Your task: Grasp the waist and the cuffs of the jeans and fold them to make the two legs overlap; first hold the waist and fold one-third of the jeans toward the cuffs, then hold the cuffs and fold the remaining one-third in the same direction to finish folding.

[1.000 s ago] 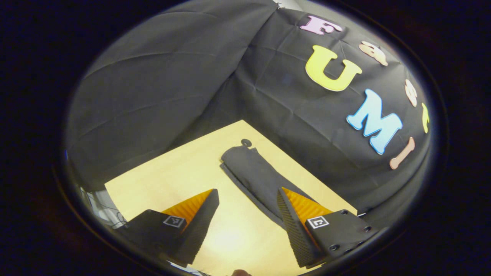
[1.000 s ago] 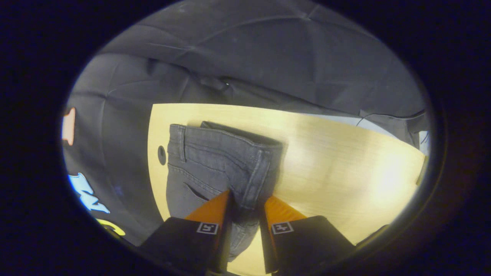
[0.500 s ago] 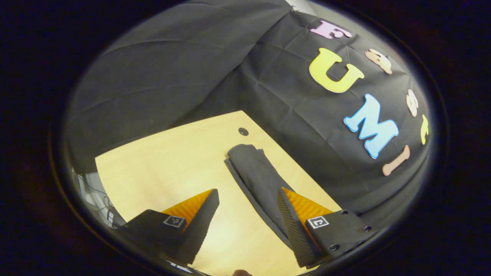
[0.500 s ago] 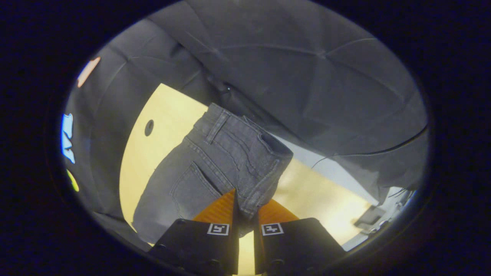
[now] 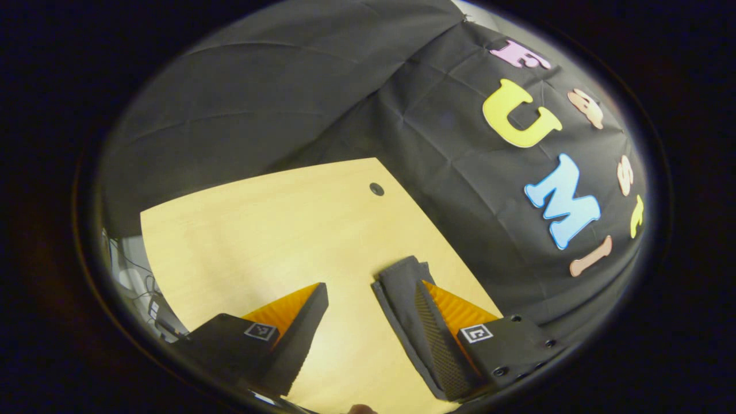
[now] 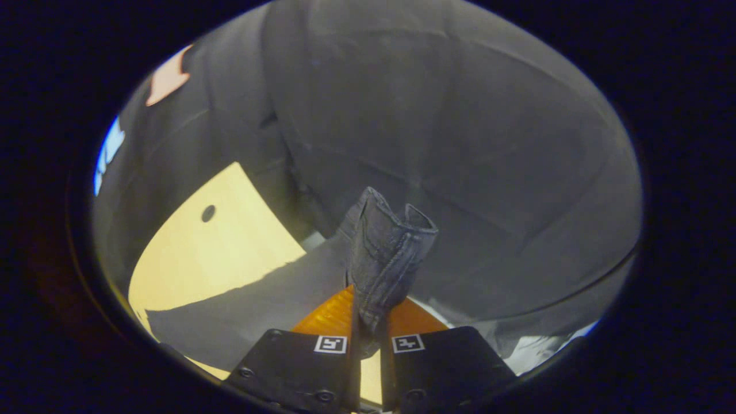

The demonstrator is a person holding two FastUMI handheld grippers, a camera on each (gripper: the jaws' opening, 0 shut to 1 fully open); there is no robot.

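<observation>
Broadly, a pale wood-grain bench (image 5: 276,230) with a smooth, glossy top takes up the lower half of the left gripper view, backed by creased black cloth; a small round hole (image 5: 376,188) sits near its far corner. The jeans (image 6: 385,259), dark grey denim with heavy stitched seams, come next. In the right gripper view their waist end stands bunched upright, lifted off the bench, with cloth sloping down toward the bench edge below. In the left gripper view a narrow folded strip of the jeans (image 5: 402,293) lies flat along the right edge of the bench.

The right gripper (image 6: 368,322) pinches the bunched waist, its orange wedge fingers (image 6: 330,316) pressed in from both sides. The left gripper (image 5: 368,322) is spread wide above the bench, its ribbed black pads facing each other; its right finger (image 5: 440,328) overlaps the denim strip, though contact cannot be told.
</observation>
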